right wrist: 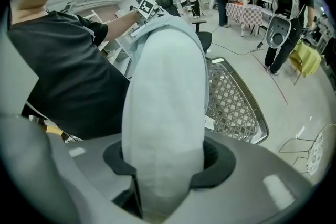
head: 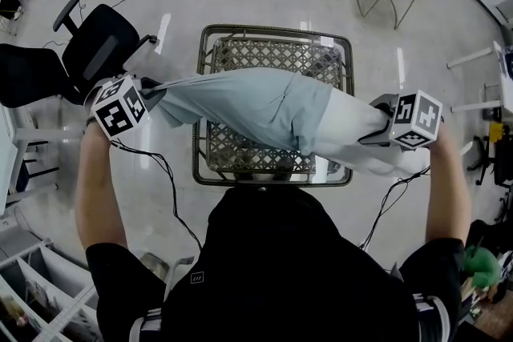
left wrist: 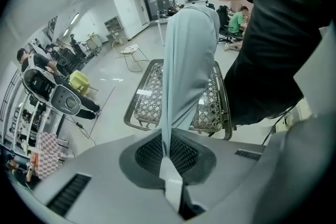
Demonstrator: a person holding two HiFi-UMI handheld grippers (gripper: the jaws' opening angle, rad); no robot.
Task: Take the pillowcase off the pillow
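Pale-blue floppy pillowcase (head: 248, 104) is stretching mid-frame: left tool (head: 151, 94) is pinching its end shut, right tool (head: 383, 128) is clamping the squashy pillow (head: 353, 124).

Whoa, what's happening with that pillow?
A person is taking a pillowcase off a pillow with two hand-held grippers. The left gripper pinches the blue pillowcase; the right gripper clamps the pillow's bare white end. Both are held above a woven table, and the case covers roughly half the pillow.
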